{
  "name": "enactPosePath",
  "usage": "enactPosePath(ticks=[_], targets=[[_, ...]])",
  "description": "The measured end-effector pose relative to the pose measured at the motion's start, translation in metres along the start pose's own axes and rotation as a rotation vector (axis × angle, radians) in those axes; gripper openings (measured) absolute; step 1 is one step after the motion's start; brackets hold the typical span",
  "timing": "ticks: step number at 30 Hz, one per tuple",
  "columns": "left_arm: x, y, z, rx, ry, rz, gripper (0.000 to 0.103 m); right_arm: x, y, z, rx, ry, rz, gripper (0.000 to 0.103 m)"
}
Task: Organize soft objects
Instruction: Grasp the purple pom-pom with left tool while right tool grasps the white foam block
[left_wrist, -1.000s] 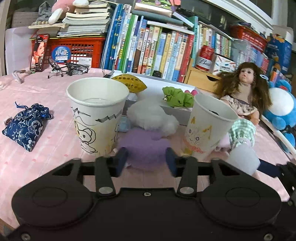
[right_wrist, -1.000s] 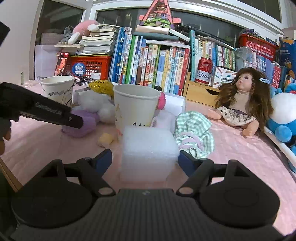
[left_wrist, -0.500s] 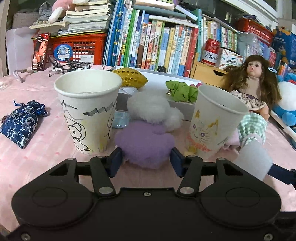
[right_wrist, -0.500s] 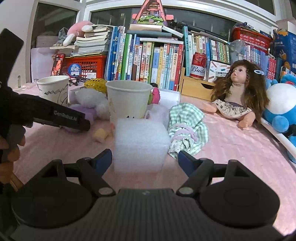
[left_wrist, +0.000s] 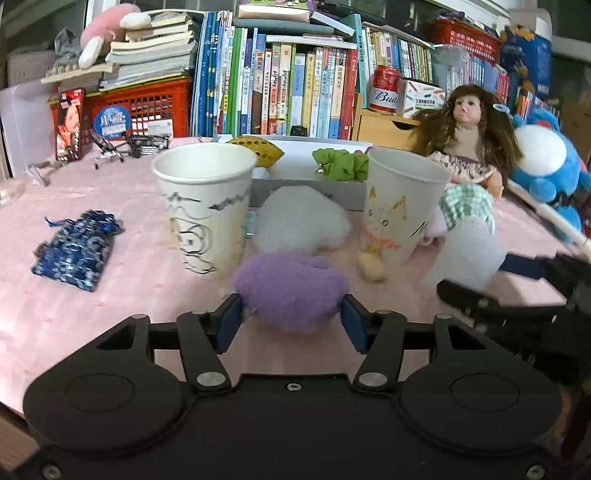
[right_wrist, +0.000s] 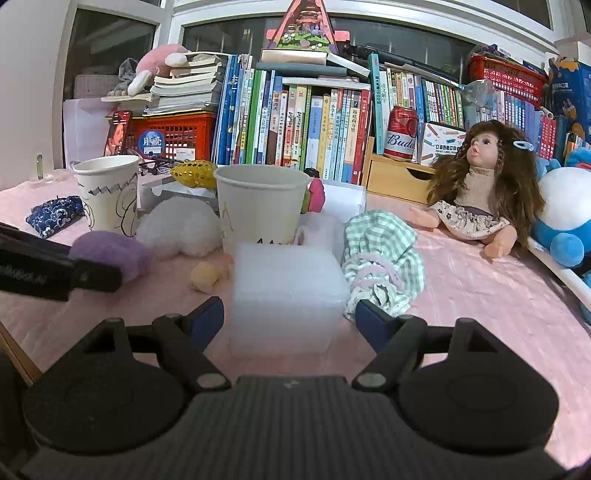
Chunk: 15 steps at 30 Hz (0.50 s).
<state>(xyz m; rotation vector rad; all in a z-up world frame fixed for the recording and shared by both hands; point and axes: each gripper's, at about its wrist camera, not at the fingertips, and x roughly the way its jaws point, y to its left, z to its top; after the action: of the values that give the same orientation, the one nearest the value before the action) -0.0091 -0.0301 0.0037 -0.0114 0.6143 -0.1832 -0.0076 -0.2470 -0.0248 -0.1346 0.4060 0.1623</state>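
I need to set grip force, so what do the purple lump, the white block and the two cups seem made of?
Purple lump: plush or fleece, with a fuzzy, matte pile. White block: probably packing foam, translucent with a fine bubbly texture. Cups: paper, matte white with rolled rims and pen drawings.

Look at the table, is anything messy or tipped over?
Nothing has tipped: both paper cups stand upright. It is messy, though. The purple plush, white fluffy ball, small yellow piece and checked cloth lie loose around the cups.
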Motion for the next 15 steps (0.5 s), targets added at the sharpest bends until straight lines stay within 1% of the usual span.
enactPosePath(ticks=[4,7,9,12,14,15], targets=[[-0.001,0.005,-0.001,0.017,-0.018,0.030,0.076,0.002,0.002,0.002,-0.003,-0.003,0.002,0.087],[0.004,0.005,0.000,0.015,-0.023,0.006,0.079,0.003,0.004,0.003,0.004,0.000,0.008,0.087],[0.011,0.003,0.000,0.023,-0.006,0.004,0.079,0.004,0.005,0.003,0.005,0.006,0.012,0.087],[0.020,0.002,-0.001,0.024,0.012,0.003,0.079,0.004,0.007,0.002,0.003,0.011,0.011,0.083],[0.023,0.002,-0.001,0.019,0.017,-0.005,0.074,0.003,0.006,0.002,0.008,0.011,0.008,0.077],[0.023,0.003,-0.001,0.017,0.022,-0.016,0.068,0.003,0.006,0.002,0.012,0.012,0.005,0.072]])
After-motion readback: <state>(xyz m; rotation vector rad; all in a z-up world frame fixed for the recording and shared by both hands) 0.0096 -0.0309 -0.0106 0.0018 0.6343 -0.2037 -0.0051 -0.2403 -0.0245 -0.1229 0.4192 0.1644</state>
